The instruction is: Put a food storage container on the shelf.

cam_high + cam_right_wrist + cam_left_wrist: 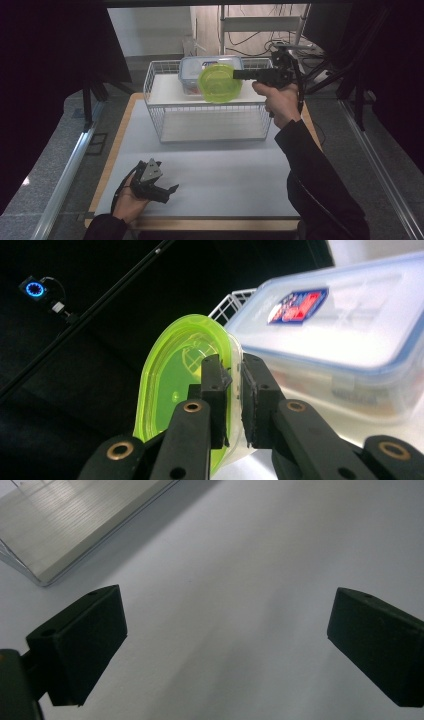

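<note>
Gripping the green bowl by its rim, the right claw holds it on edge in the upper middle of the frame, above the wire basket and beside the lidded container. Pickup looks done; setting down remains. The left claw rests wide open and empty over the bench, lower left.

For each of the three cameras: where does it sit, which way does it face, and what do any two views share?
High view: above the person's side, facing forward and down on the white table; both forearms and claws show.
Left gripper view: on the left claw, jaws wide apart, facing the tabletop and the wire rack.
Right gripper view: on the right claw, jaws clamping the green bowl beside the clear lidded container.
Shared: high and right views both show bowl, container and rack.
</note>
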Available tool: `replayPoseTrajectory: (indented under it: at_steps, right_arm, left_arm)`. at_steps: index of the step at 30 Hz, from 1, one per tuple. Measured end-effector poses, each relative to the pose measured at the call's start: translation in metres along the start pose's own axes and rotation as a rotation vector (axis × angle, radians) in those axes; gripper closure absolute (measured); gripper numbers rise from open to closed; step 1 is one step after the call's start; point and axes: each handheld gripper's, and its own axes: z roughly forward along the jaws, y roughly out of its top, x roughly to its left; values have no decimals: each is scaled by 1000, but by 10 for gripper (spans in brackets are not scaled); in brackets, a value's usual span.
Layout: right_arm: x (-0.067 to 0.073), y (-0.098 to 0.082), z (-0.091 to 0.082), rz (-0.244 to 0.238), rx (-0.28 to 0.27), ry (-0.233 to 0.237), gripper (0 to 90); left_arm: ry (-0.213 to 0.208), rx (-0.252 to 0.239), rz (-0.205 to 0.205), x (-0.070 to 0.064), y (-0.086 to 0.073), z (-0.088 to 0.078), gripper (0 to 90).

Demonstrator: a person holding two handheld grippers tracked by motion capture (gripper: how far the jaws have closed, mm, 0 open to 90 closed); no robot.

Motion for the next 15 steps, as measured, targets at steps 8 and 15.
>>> replayPoseTrajectory:
  at_steps: [8, 15]
  right_arm:
    - [4, 26, 11, -1, -26, -37, 817]
    - [1, 44, 20, 12, -50, -86, 817]
  left_arm:
    - [-4, -1, -3, 0, 0, 0, 25]
    - [-9, -3, -3, 0, 0, 0, 25]
